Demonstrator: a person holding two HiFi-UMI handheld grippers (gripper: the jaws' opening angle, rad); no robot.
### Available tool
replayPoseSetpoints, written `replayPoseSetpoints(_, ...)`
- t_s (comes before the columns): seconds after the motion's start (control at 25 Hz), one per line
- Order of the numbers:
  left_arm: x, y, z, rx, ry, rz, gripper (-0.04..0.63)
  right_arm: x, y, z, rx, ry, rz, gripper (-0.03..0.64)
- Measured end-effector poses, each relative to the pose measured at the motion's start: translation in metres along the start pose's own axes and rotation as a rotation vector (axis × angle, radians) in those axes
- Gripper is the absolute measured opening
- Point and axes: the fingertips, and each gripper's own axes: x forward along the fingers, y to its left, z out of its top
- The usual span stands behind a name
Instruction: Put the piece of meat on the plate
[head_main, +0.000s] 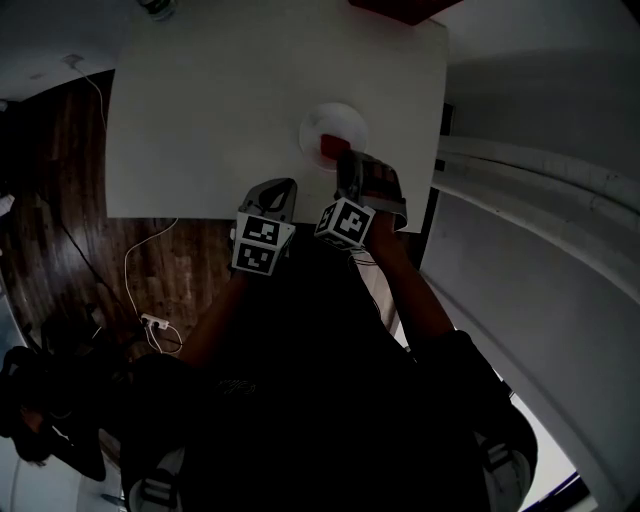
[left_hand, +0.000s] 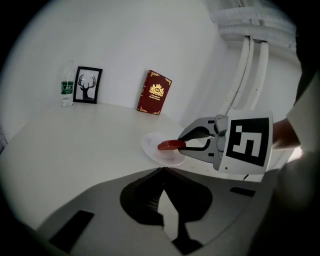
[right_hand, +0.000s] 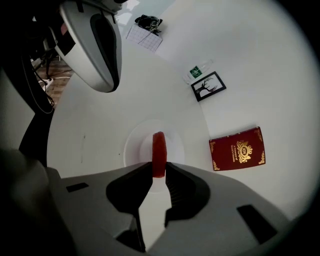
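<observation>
Right gripper (right_hand: 159, 170) pinched the piece of meat (right_hand: 159, 152) by its near end, jaws closed on the two flat faces of the red slice so that most of it stuck out past the tips. That grip left the free end clear to go down first. In the right gripper view the slice stood on edge over the middle of the white plate (right_hand: 132, 145), at the centre of the frame. The left gripper view showed it from the side, low over the plate and slightly tilted, though whether it touched the dish I could not tell. The placing step looked nearly done. What remained, by my judgement, was to lower the slice a little and spread the jaws. Held on edge, it might tip to either side when freed, and the plate's centre gave it room to fall flat. Left gripper (left_hand: 162, 172) had its jaws pressed together at the tips with nothing between them. It hung back near the table's (head_main: 220, 100) near edge, lower centre of the head view, just beside its partner. It was probably parked there to stay out of the way, since this job needed one tool only. A red book (left_hand: 155, 92), a framed deer picture (left_hand: 87, 85) and a water bottle (left_hand: 67, 85) stood along the far wall in the upper left of the left gripper view, well apart from the plate.
</observation>
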Motion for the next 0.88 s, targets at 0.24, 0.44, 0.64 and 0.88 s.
replayPoseSetpoints(0.24,0.0,0.003,-0.003,-0.003,0.005,0.013,0.002,0.007,-0.004,0.001,-0.026,-0.018,-0.03,0.094)
replayPoseSetpoints(0.44,0.0,0.001,-0.004,-0.003,0.01,0.015,0.003,0.012,-0.003,0.002,-0.034,-0.022,-0.008,0.1)
replayPoseSetpoints(0.64,0.003,0.001,-0.001,-0.001,0.012,0.019,0.003,0.02,-0.003,-0.001,-0.039,-0.019,0.009,0.115)
replayPoseSetpoints(0.88,0.005,0.007,0.0,-0.003,0.016,0.034,0.003,0.025,-0.005,-0.001,-0.017,-0.016,0.044,0.129)
